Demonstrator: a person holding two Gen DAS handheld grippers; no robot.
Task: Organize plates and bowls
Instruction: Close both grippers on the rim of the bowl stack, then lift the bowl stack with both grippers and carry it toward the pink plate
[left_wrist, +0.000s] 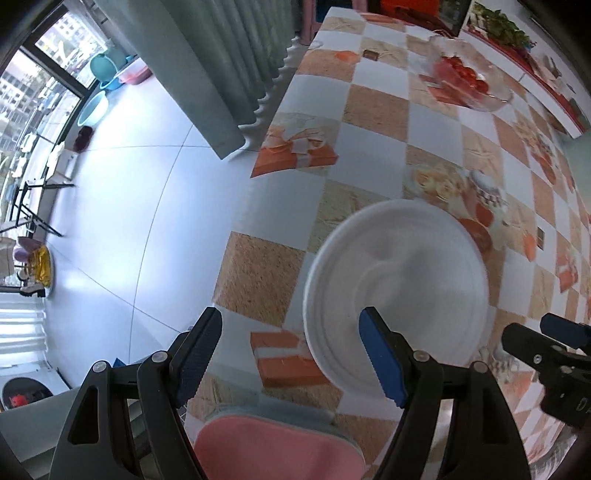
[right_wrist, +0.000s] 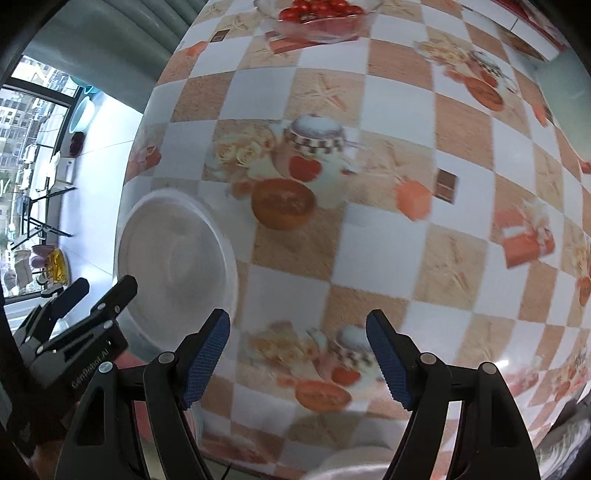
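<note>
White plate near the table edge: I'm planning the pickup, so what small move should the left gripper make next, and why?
Probably lower the left gripper so its fingers straddle the near rim of the white plate. It is open and empty, one finger already over the plate, the other over the checked tablecloth. The right gripper is open too, beside the plate.

A white plate (left_wrist: 397, 291) lies flat and right side up on the checked tablecloth, near the table's left edge. It is round with a stepped rim and a shallow well (blurred in both views), and looks empty.
</note>
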